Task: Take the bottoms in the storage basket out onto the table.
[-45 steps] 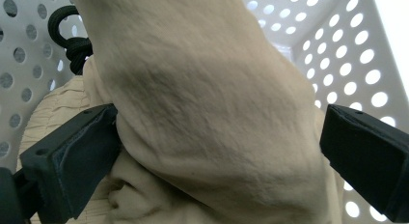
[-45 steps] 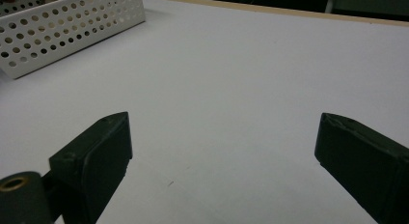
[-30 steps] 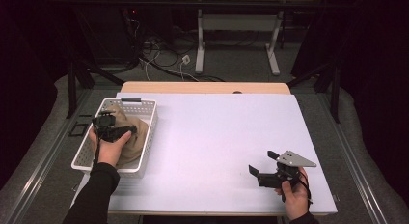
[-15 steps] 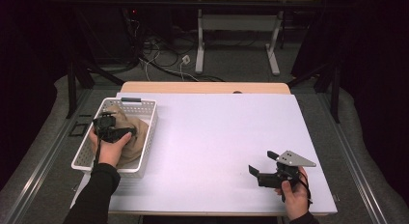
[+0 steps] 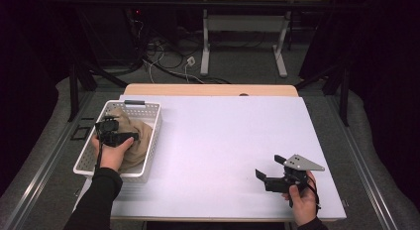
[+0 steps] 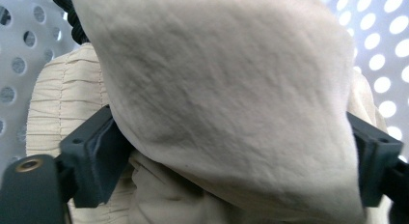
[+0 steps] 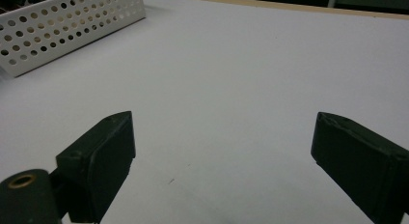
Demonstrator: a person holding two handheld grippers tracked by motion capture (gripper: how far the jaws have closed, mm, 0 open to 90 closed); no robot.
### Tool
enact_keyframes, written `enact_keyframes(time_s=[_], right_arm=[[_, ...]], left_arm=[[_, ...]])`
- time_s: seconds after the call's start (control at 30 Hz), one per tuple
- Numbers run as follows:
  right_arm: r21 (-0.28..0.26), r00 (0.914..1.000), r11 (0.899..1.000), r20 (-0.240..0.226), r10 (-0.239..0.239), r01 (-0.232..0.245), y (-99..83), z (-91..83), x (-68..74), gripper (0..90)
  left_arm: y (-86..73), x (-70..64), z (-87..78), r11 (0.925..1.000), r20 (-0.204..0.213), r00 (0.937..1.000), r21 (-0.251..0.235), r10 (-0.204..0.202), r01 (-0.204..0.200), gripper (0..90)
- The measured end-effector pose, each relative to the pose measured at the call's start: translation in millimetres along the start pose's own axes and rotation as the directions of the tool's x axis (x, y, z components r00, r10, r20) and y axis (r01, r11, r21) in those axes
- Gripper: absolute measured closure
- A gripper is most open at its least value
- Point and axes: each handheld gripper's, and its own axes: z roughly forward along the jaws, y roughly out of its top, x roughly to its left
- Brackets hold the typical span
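- Left gripper [image 5: 115, 136]: in its own view the fingers [image 6: 91, 161] stand wide apart, with a bulging fold of the beige cloth [image 6: 222, 98] filling the gap between them. Both pads seem to touch fabric, but we see no pinch; we read this as open around the cloth, not clamped.
- Right gripper [image 5: 270, 179]: fingers [image 7: 103, 161] spread wide with nothing between them, low over bare table [image 7: 231, 64], well apart from the work.
- The cloth [image 5: 136, 136] lies bunched inside the white perforated basket [image 5: 148, 108] at the table's left side, the left hand [image 5: 113, 153] over it.
- Step in hand, as we judge it: taking hold of the cloth in the basket.
- Next move calls for closing the left fingers firmly on the fold, then lifting straight up clear of the basket wall; a loose bite may let fabric slip.
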Motion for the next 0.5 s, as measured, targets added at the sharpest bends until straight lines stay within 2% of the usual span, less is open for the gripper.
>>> enact_keyframes(time_s=[0.23, 0.27, 0.3, 0.5], right_arm=[[0.003, 1.0, 1.0, -0.003, 0.004, -0.004, 0.0, 0.5, 0.4, 9.1], [0.003, 1.0, 1.0, -0.002, 0.003, -0.003, 0.0, 0.5, 0.4, 9.3], [0.005, 1.0, 1.0, -0.001, 0.004, -0.004, 0.1, 0.4, 0.4, 9.6], [0.007, 1.0, 1.0, -0.001, 0.008, -0.008, -0.1, 0.5, 0.7, 10.3]], left_arm=[[-0.6, 2.1, -1.1, 0.9999, 0.015, 0.9998, 0.012, 0.011, -0.011, 23.2], [-0.4, 2.2, -1.3, 0.9999, 0.03, 0.9995, 0.01, 0.01, -0.01, 25.4], [-0.4, 1.8, -1.2, 0.9999, 0.038, 0.9992, 0.014, 0.01, -0.011, 31.8], [-0.3, 2.0, -0.7, 0.9996, 0.044, 0.9989, 0.02, 0.017, -0.018, 38.4]])
